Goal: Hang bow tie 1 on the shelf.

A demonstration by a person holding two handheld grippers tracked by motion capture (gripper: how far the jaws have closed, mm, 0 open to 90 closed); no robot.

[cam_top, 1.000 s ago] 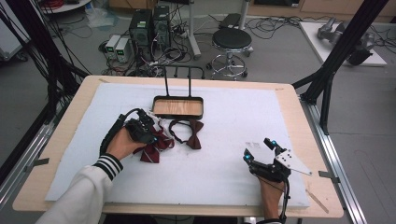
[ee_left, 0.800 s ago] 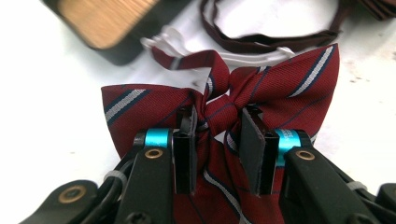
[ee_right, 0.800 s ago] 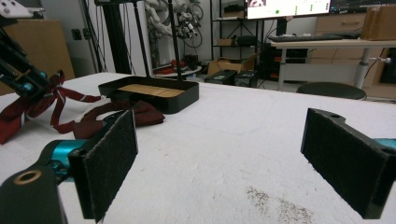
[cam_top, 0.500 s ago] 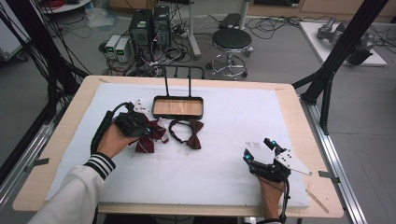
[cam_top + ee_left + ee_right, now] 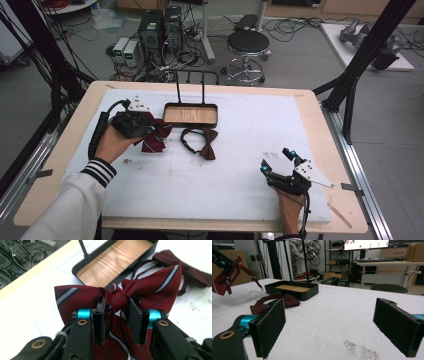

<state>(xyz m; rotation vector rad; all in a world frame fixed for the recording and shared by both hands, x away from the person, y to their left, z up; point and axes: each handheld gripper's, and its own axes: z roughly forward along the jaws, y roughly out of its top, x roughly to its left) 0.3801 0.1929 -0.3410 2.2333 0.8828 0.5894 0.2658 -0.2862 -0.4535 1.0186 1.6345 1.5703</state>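
Dark red striped fabric, a bow tie (image 5: 117, 302) with grey and navy bands, sits pinched at its knot between the jaws of the left hand-held gripper (image 5: 117, 312), which a person's left hand (image 5: 111, 145) holds above the white-covered bench (image 5: 240, 170). In the high view the left hand-held gripper (image 5: 134, 123) and the striped bow tie (image 5: 152, 137) appear at about ten o'clock on the bench, just beside the near-left corner of a shallow black tray with a wooden floor (image 5: 191, 115). The tray lies at twelve o'clock, with two thin black rods rising from its far side.

A second, plain dark red bow tie with a thin looped strap (image 5: 202, 145) lies flat on the white cover just in front of the tray, near the bench's centre and close to the right of the striped one. From the left gripper view it shows beyond the held tie, beside the tray.

At about five o'clock the right hand-held gripper (image 5: 278, 162) rests on the bench, held from below by the person's right hand (image 5: 289, 205), its jaws spread wide with nothing between them, well apart from both ties.
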